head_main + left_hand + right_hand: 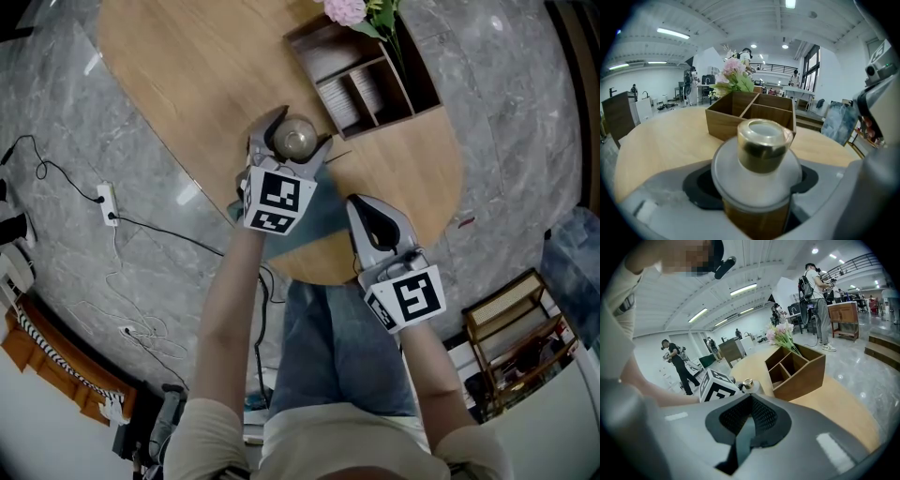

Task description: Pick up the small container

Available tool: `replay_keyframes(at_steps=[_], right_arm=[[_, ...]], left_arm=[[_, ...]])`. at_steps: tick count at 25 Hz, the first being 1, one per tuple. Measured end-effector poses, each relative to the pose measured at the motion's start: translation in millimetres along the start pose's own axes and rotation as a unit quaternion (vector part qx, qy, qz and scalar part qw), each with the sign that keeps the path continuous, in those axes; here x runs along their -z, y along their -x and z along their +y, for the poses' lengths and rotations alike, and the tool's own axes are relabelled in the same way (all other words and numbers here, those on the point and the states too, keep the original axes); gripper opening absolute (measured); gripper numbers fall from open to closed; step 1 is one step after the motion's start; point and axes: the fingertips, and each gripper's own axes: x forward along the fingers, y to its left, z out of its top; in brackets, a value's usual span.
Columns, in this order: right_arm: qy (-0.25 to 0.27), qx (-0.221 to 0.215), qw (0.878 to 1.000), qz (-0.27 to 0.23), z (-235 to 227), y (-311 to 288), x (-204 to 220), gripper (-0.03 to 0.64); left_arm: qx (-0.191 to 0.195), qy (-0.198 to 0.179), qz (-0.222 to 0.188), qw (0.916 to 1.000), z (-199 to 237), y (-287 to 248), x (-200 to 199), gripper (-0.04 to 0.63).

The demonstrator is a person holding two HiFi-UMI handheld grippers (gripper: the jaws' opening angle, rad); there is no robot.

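Wooden organizer [370, 70] just beyond container [295, 138]; tabletop [178, 66] left open

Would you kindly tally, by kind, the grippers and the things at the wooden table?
2 grippers: the left gripper and the right gripper
1 small container, held in the left gripper
1 wooden divided box
1 flower bunch
Total: 5

Left tongs [294, 133] clasping the small container [298, 141] over the oval desk [187, 66], right tongs [364, 211] pinched together alongside, wooden organiser [375, 117] beyond
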Motion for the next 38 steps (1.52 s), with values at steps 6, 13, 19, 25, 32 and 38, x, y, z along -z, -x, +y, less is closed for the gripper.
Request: replay_keyframes(at_steps=[6,13,19,25,32,38], right_arm=[[0.001,0.001,1.000,-0.008,1.4,7.1,-3.9,-0.002],[0.005,0.004,1.000,-0.022,8.2,22.1,-5.0,-0.002],[0.015,0.014,0.999,-0.037,22.4,44.3,-14.8,-0.002],[0.025,0.027,0.998,-0.048,39.4,77.7,-26.6,-0.002],[0.043,0.040,0.996,-0.064,64.9,121.9,-38.6,-0.002],[0.052,0.049,0.995,-0.075,90.2,159.5,-51.4,-0.002]], left_arm=[[-0.012,-0.002,-0.006,0.9999,4.5,3.9,-5.6,0.367],[-0.019,0.003,-0.007,0.9998,-11.8,28.9,-4.6,0.367],[-0.023,0.023,-0.010,0.9994,-34.8,64.4,-5.7,0.367],[-0.033,0.044,-0.020,0.9983,-53.9,108.5,-14.2,0.367],[-0.041,0.067,-0.035,0.9962,-77.4,158.5,-28.6,0.366],[-0.046,0.074,-0.039,0.9954,-98.8,209.5,-42.6,0.365]])
